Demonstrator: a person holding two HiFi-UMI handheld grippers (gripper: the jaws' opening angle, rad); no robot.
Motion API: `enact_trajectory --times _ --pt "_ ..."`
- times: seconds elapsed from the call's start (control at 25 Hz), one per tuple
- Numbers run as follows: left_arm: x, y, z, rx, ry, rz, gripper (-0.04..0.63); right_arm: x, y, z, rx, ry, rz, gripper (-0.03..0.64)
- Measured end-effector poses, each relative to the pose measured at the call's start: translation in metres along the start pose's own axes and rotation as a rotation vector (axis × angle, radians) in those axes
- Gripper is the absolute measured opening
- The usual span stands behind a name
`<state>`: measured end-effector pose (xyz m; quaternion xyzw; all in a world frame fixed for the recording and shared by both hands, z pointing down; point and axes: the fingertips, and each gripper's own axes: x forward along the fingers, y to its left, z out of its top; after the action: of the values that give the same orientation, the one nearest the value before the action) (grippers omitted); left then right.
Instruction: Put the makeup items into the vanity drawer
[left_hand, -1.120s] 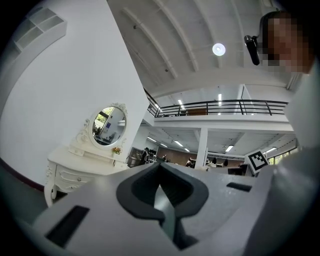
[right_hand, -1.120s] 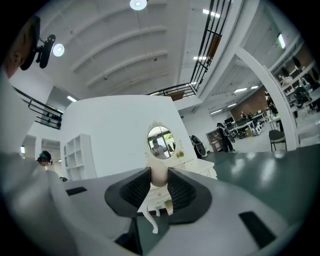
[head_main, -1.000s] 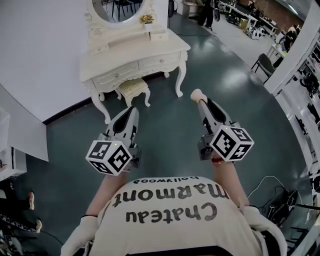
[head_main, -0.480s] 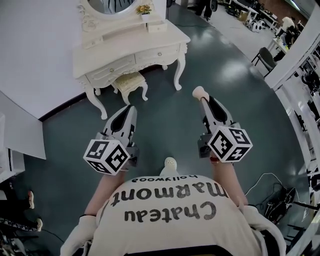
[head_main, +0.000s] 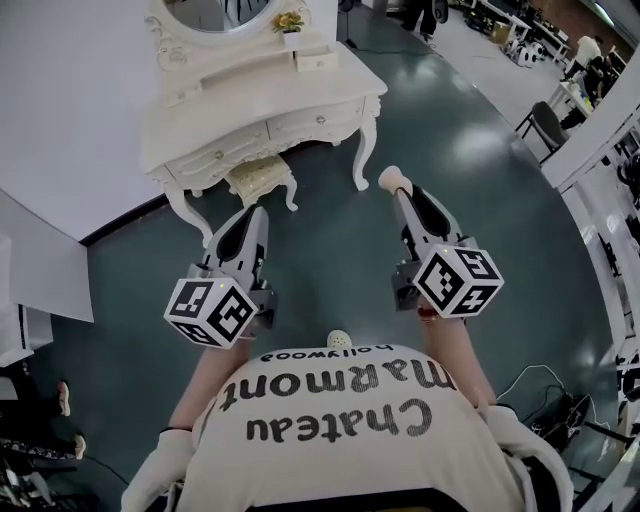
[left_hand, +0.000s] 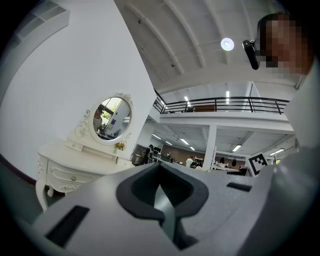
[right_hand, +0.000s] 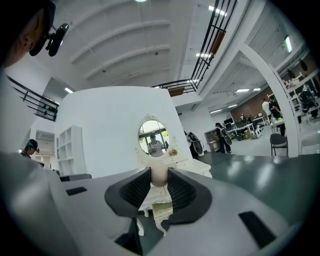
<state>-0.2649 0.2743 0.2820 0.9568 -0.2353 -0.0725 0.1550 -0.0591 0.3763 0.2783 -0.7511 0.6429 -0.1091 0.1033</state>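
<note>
**Holding a makeup sponge short of the vanity**

The right hand-held gripper was clenched on a beige, egg-shaped foam makeup sponge, pinched between its ribbed dark pads with the rounded end poking past the tips. The left hand-held gripper had its jaws drawn together with nothing between them. Both pointed level over the glossy dark green floor, well apart from the cream-white carved vanity bench ahead. Its two front drawers were closed. A cream cushioned stool stood tucked under it. On top, by the oval mirror, sat a small pot of yellow flowers.
</note>
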Motion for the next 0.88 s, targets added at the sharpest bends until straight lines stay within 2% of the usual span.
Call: enact_trajectory --times 0.48,0.76,0.88 --pt "0.078 0.008 0.006 -0.002 -0.059 0.056 0.008 0.067 -0.055 0.027 -0.004 0.0 0.086 0.121" --pt "0.09 0.026 -0.006 -0.024 -0.085 0.161 0.008 0.083 -0.077 0.015 0.01 0.032 0.104 0.12" --pt "0.095 0.028 -0.016 -0.043 -0.056 0.16 0.008 0.086 -0.087 0.004 0.028 0.054 0.09 0.119"
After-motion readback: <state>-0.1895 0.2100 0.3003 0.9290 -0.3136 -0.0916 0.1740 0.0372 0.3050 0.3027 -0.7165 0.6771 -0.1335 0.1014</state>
